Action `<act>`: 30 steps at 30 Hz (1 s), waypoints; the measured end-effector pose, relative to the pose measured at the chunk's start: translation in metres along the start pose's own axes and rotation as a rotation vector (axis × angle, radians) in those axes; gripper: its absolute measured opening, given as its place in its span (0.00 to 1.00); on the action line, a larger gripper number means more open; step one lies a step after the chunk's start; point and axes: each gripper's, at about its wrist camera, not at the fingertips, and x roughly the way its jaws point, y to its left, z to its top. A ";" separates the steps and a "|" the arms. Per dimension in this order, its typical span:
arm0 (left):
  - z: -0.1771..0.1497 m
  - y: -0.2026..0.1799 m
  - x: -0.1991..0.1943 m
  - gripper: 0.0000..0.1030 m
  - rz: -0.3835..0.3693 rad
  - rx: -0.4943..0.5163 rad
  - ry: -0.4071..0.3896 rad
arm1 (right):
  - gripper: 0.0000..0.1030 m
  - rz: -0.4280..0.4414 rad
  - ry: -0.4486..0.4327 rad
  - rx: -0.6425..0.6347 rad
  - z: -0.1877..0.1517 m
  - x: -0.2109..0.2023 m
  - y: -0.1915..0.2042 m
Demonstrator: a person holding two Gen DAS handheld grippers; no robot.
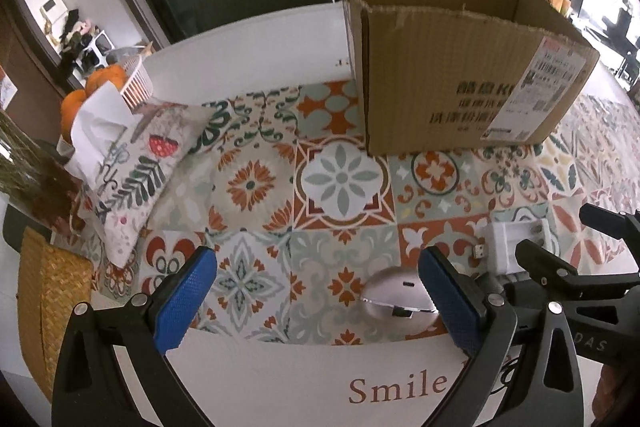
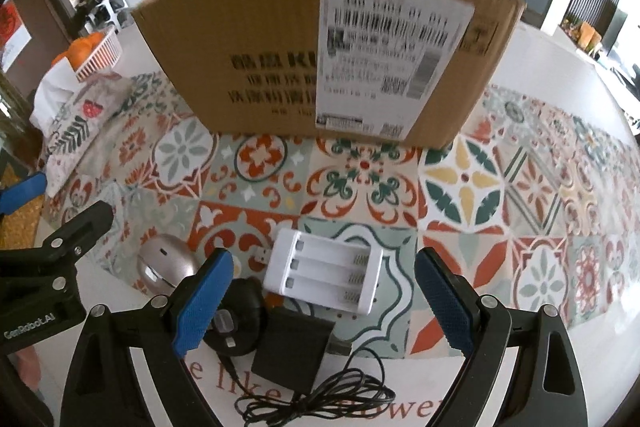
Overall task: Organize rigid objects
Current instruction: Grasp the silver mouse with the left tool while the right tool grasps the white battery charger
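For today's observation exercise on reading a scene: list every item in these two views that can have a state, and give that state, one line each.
Cardboard box: upright, top open.
Battery charger: lying flat, all slots empty.
Silver mouse: upright on the mat, untouched.
Black adapter: flat, cable loosely coiled.
Tissue pack: open, a tissue sticking up.
Left gripper: open, holding nothing.
Right gripper: open above the charger.

Left gripper, right gripper: black frames showing silver screws, fingers wearing blue textured pads; white "GenRobot.AI" lettering showing on left gripper's side.
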 end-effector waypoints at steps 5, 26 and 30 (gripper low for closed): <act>-0.005 -0.001 0.012 1.00 0.005 0.006 0.033 | 0.89 0.003 0.045 0.003 -0.004 0.018 0.000; -0.012 0.002 0.033 0.99 0.022 0.004 0.092 | 0.86 -0.005 0.132 0.019 -0.006 0.064 0.011; -0.014 0.003 0.034 0.99 0.023 0.001 0.100 | 0.78 -0.025 0.127 0.004 -0.007 0.068 0.018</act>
